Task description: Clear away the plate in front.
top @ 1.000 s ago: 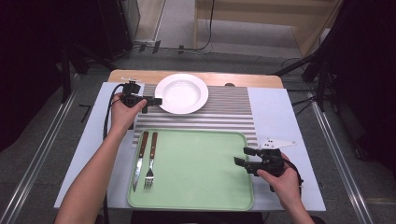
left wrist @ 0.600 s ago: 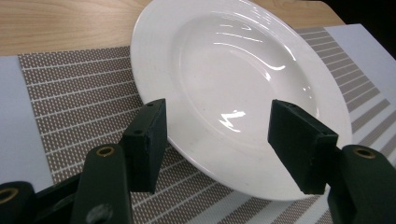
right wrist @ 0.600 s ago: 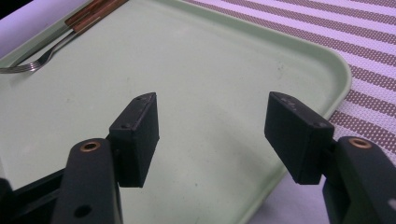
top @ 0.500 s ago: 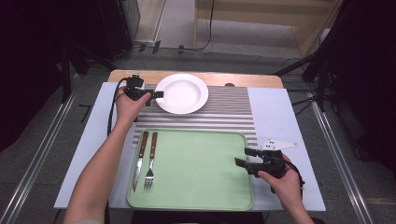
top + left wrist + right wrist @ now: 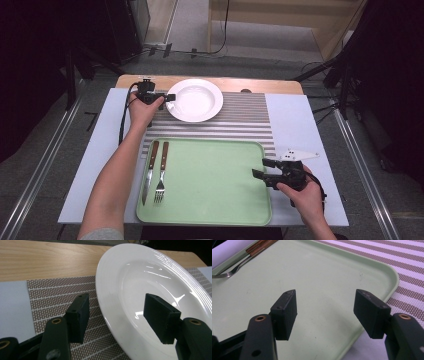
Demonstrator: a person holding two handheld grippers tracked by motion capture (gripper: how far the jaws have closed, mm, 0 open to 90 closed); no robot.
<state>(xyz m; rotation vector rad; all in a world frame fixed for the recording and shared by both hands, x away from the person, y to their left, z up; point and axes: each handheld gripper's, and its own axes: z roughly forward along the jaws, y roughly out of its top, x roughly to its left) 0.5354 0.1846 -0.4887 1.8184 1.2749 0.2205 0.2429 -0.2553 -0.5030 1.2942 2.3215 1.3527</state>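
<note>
**plate rim between spread jaws, tray waiting below**

a pale table top [image 5: 295, 120] stands on a grey floor, its far edge a strip of light wood, with dark stands and cables around it. a striped mat [image 5: 250, 120] covers the middle of the table, and a green tray [image 5: 215, 180] lies at the near side, partly over the mat.

the white plate [image 5: 195, 100] sits at the far end of the mat, just short of the wooden strip. the left gripper [image 5: 167, 97] is at the plate's left edge, held by the person's left hand [image 5: 142, 110]. in the left gripper view its jaws are spread wide and straddle the rim of the plate [image 5: 140, 290]: one jaw is over the mat outside the rim, the other over the shiny bowl of the plate. whether either jaw touches the plate cannot be told.

a knife [image 5: 149, 170] and a fork [image 5: 161, 170] with brown handles lie side by side along the tray's left edge, tines and blade toward the person.

the right gripper [image 5: 262, 169] hovers over the tray's right edge, held by the right hand [image 5: 305, 192]. in the right gripper view its jaws stand wide apart with nothing between them, above the bare green tray [image 5: 312, 277] near its rounded corner.
</note>
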